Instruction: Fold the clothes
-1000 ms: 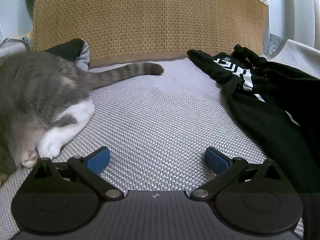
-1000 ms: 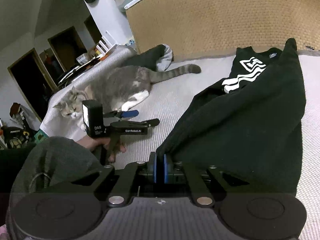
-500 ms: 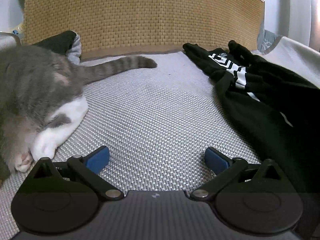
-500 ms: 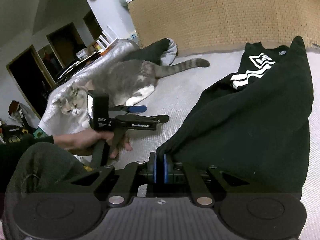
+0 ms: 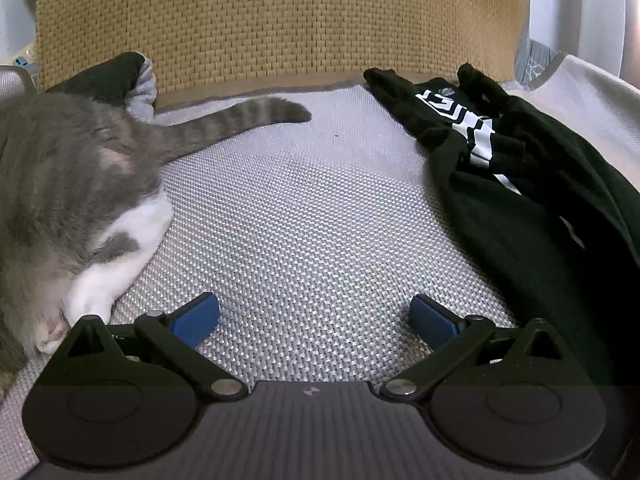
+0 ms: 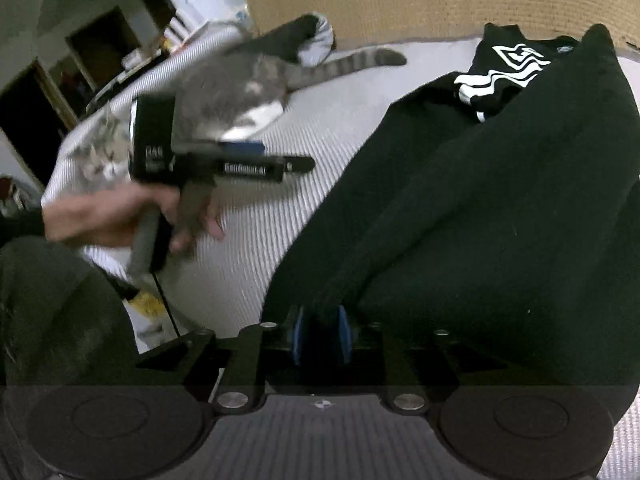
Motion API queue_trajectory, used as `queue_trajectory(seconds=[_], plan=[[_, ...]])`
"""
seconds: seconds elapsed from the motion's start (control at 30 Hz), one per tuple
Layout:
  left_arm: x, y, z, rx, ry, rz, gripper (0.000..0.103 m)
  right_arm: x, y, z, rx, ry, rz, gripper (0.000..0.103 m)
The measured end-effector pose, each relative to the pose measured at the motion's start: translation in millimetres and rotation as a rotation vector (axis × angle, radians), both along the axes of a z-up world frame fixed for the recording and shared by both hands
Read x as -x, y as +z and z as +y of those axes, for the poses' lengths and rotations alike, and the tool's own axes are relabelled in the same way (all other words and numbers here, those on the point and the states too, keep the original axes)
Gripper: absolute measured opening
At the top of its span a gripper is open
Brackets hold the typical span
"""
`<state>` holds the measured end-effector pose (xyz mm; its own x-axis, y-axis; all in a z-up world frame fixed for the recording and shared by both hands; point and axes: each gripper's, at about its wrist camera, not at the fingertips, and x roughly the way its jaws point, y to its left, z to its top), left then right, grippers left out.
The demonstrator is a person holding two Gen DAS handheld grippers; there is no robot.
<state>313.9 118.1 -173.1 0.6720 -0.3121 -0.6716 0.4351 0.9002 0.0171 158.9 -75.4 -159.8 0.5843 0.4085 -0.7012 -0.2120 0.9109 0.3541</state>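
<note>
Landmark for all positions: woven tan headboard (image 5: 280, 24) at the far end of the grey woven bed cover (image 5: 304, 232).

Right gripper (image 6: 320, 334), nearest the camera: blue pads drawn close together, a bunched fold of the black garment (image 6: 500, 200) pinched between them. From the pads the cloth rises and spreads toward the headboard; its white printed graphic (image 6: 504, 76) lies at the end nearest the headboard. Right wrist view is motion-blurred.

Left gripper (image 5: 314, 318): jaws spread wide, nothing between the blue pads, only bare bed cover under them. In the right wrist view a hand (image 6: 120, 216) holds this gripper's handle above the cover, on the cat's side of the garment, clear of the cloth.

Seen from the left wrist, the garment lies crumpled along the right side of the bed, its far end almost reaching the headboard's base.

Grey-and-white cat (image 5: 68, 208) lies on the left side, striped tail (image 5: 240, 122) stretched along the headboard's base. Dark cushion (image 5: 108, 78) leans against the headboard behind the cat.
</note>
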Motion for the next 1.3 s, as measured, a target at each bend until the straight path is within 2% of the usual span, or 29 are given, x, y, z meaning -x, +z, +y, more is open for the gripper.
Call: queue_trajectory(seconds=[0.07, 0.17, 0.27, 0.33, 0.43, 0.63, 0.8, 0.97, 1.0, 1.07, 1.1, 1.13, 1.27, 1.3], plan=[[0, 1, -1, -0.009, 0.007, 0.009, 0.103, 6, 0, -2, 0.013, 0.029, 0.013, 0.03], [1, 7, -5, -0.046, 0.015, 0.037, 0.103, 20, 5, -9, 0.048, 0.047, 0.005, 0.032], [1, 15, -12, -0.079, -0.009, 0.071, 0.103, 33, 13, -22, 0.103, 0.038, -0.038, 0.041], [3, 22, -18, -0.093, -0.042, 0.077, 0.103, 38, 14, -33, 0.109, 0.016, -0.049, 0.041], [12, 37, -30, -0.096, -0.083, 0.025, 0.103, 37, 11, -51, 0.043, -0.036, -0.032, 0.041], [33, 70, -74, -0.016, -0.229, 0.023, 0.103, 39, 5, -60, -0.028, -0.064, -0.05, 0.041], [42, 71, -124, 0.002, -0.327, 0.093, 0.103, 47, 0, -50, -0.023, -0.017, -0.066, 0.041], [43, 54, -151, -0.029, -0.334, 0.175, 0.101, 50, 1, -46, -0.025, 0.002, -0.09, 0.041], [43, 51, -155, -0.039, -0.333, 0.193, 0.099, 50, 0, -46, -0.03, -0.003, -0.091, 0.041], [43, 44, -163, -0.059, -0.331, 0.227, 0.088, 50, -1, -49, -0.046, -0.023, -0.084, 0.041], [43, 40, -167, -0.068, -0.331, 0.245, 0.068, 50, -2, -50, -0.054, -0.029, -0.081, 0.041], [43, 37, -171, -0.078, -0.33, 0.262, 0.053, 50, -3, -51, -0.061, -0.031, -0.08, 0.042], [45, 27, -181, -0.104, -0.336, 0.313, 0.043, 49, -4, -49, -0.054, -0.02, -0.083, 0.042], [46, 26, -180, -0.098, -0.343, 0.325, 0.036, 49, -4, -47, -0.053, -0.015, -0.085, 0.043]])
